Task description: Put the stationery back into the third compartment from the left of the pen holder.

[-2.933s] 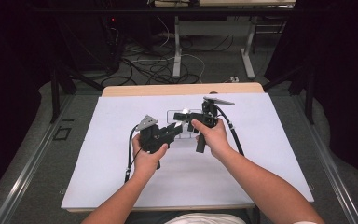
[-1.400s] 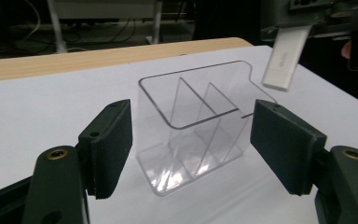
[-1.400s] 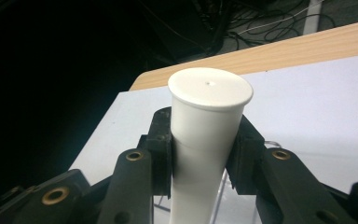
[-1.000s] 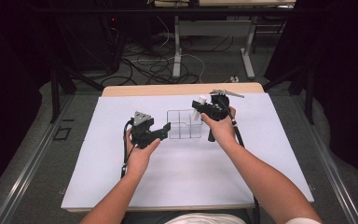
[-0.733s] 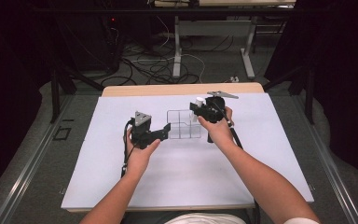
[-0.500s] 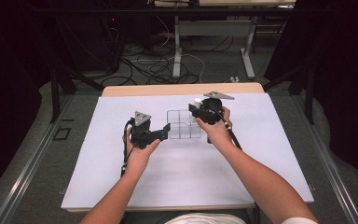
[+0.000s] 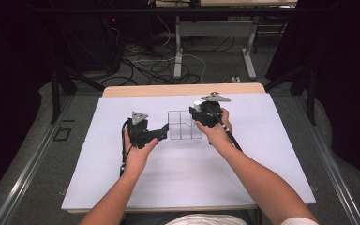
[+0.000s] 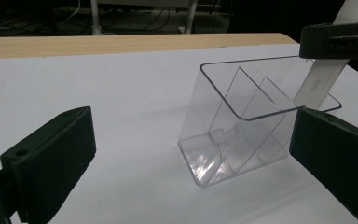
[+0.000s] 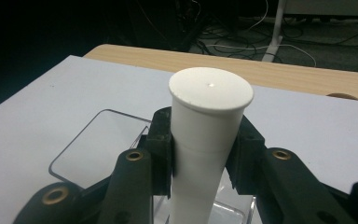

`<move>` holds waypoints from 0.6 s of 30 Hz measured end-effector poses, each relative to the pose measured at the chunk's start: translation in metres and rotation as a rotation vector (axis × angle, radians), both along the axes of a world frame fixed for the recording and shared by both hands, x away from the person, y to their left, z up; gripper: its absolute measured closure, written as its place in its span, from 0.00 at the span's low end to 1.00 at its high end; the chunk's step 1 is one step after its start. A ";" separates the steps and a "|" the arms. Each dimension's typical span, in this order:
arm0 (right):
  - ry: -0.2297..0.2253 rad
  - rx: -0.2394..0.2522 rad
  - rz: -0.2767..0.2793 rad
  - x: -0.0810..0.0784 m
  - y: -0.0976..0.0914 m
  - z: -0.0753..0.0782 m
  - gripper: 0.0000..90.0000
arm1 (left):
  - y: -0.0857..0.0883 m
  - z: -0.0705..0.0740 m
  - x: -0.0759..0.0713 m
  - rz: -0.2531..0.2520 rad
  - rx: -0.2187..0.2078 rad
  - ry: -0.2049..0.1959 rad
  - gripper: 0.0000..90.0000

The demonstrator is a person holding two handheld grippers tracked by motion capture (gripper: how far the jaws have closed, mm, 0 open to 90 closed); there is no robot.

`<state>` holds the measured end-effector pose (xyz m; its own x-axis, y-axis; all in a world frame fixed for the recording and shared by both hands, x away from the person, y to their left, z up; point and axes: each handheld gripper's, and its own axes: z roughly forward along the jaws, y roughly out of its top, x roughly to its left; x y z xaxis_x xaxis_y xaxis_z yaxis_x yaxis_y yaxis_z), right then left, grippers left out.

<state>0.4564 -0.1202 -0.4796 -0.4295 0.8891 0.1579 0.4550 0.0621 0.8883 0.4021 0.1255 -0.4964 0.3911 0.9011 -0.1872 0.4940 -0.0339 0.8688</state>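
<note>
The right gripper is clamped on a white tube, holding it tilted over the far edge of a clear divided box on the white table. The left gripper, jaws wide apart, sits just beside the box, perhaps touching its wall

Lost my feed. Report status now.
Right gripper shut on white tube, over clear divided box. Left gripper open beside box. Nothing in the way.

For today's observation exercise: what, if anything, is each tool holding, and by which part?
The right tool grips a white tube across its upper body, just below the capped end. The left tool holds nothing; its jaws stand open beside the clear organizer.
</note>
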 end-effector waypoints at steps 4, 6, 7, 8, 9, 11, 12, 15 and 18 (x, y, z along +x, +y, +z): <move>-0.012 -0.018 0.002 0.000 0.001 -0.002 0.74 | 0.001 -0.001 0.000 -0.002 0.013 -0.004 0.01; -0.016 -0.023 -0.002 0.000 0.001 -0.003 0.74 | 0.002 -0.001 0.000 -0.003 0.010 -0.006 0.00; -0.012 -0.026 0.003 0.001 0.001 -0.003 0.74 | 0.002 -0.001 0.000 -0.005 0.010 -0.006 0.01; -0.012 -0.025 0.003 0.001 0.001 -0.004 0.74 | 0.002 -0.001 0.000 -0.006 0.012 -0.005 0.01; -0.011 -0.028 0.002 0.001 0.001 -0.004 0.74 | 0.001 -0.001 0.000 -0.006 0.012 -0.006 0.01; -0.007 -0.030 0.000 0.001 0.001 -0.004 0.74 | 0.002 -0.001 0.000 -0.009 0.018 -0.008 0.01; -0.007 -0.031 0.002 0.001 0.001 -0.004 0.74 | 0.001 -0.001 0.000 -0.010 0.019 -0.009 0.00; -0.008 -0.030 0.002 0.001 0.001 -0.004 0.74 | 0.001 -0.001 0.000 -0.010 0.014 -0.008 0.01; -0.005 -0.030 0.006 0.001 0.001 -0.004 0.73 | 0.001 -0.001 0.000 -0.009 0.008 -0.011 0.01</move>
<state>0.4575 -0.1195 -0.4841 -0.4354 0.8910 0.1288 0.4502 0.0916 0.8882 0.4019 0.1267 -0.4975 0.4014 0.8990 -0.1753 0.4840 -0.0457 0.8739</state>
